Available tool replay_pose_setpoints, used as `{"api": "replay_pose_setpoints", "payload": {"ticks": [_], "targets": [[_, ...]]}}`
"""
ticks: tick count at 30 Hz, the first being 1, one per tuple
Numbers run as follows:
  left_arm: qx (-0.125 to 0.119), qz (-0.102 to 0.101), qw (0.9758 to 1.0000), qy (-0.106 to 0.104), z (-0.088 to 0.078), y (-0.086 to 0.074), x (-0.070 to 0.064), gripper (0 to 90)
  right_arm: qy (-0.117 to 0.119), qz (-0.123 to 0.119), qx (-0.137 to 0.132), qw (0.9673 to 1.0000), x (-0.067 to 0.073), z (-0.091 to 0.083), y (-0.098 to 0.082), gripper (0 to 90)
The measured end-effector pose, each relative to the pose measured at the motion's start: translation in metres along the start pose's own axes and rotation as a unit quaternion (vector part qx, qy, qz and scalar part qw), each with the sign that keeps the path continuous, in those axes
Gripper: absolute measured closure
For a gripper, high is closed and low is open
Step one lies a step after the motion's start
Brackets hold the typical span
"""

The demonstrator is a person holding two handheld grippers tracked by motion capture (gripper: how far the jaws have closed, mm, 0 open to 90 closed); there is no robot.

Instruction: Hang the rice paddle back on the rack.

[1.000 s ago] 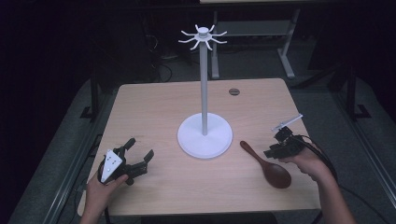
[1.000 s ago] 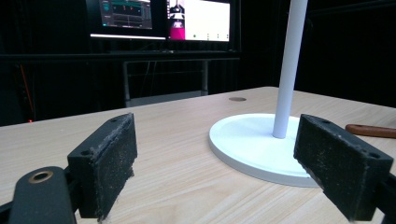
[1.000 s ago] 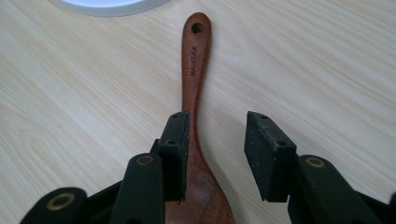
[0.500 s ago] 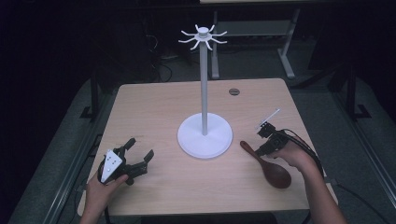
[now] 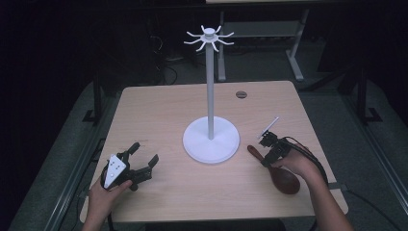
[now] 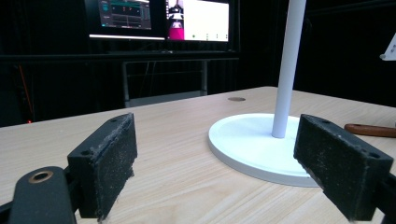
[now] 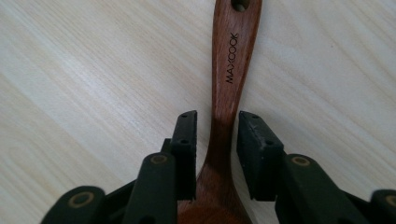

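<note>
A: What has changed since a second ago?

B: The right gripper (image 5: pixel 267 150) has come in from the table's right edge and dropped onto the spoon (image 5: pixel 279 173). A second ago it hung clear, to the right of the handle. Its jaws have just been closing, with the handle between them.

A: Is it clamped yet?

B: Not that I can see. In the right gripper view the pads (image 7: pixel 254 149) stand on both sides of the spoon's neck (image 7: pixel 226 126), each with a thin gap to the wood. So it is unclenched, straddling the handle.

A: And the left gripper (image 5: pixel 139 166)?

B: It has kept its place, near the left front corner of the table (image 5: pixel 159 115), jaws wide apart with nothing between them.

A: Where does the spoon lie?

B: Flat on the table at the near right, just right of the stand (image 5: pixel 210 139). The bowl points near, the handle runs toward the stand's base, close to it but apart.

A: Anything hard to read?

B: From above, the hand and gripper cover the middle of the spoon. In the right gripper view the bowl is cut off at the bottom and the hanging hole at the top. In the left gripper view the spoon's handle (image 6: pixel 371 130) shows only partly at the right edge, and the stand's pole runs out of frame.
</note>
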State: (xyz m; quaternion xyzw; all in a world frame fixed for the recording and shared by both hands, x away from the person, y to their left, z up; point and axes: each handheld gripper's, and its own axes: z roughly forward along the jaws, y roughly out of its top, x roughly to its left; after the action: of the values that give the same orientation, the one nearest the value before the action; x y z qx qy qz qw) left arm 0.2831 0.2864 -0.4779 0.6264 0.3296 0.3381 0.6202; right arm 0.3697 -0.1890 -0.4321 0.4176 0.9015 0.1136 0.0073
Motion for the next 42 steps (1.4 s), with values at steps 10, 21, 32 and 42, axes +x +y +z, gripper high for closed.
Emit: {"api": "replay_pose_setpoints", "payload": {"ticks": [10,21,32,42], "targets": [[0.001,0.0,1.0,0.0,0.0,0.0,0.0,12.9,-0.016,-0.003,0.008,0.9998,0.001,0.006,0.001,73.8],[0.0,-0.001,1.0,-0.001,0.0,0.0,0.0,12.9,-0.02,0.003,-0.001,0.9998,0.0,0.005,-0.001,77.8],[0.001,-0.001,1.0,-0.001,0.0,0.0,0.0,12.9,0.006,0.021,-0.074,0.997,-0.011,-0.007,-0.014,77.8],[0.001,-0.001,1.0,-0.001,0.0,0.0,0.0,12.9,0.028,0.04,-0.157,0.9864,-0.018,-0.018,-0.031,77.9]]}}
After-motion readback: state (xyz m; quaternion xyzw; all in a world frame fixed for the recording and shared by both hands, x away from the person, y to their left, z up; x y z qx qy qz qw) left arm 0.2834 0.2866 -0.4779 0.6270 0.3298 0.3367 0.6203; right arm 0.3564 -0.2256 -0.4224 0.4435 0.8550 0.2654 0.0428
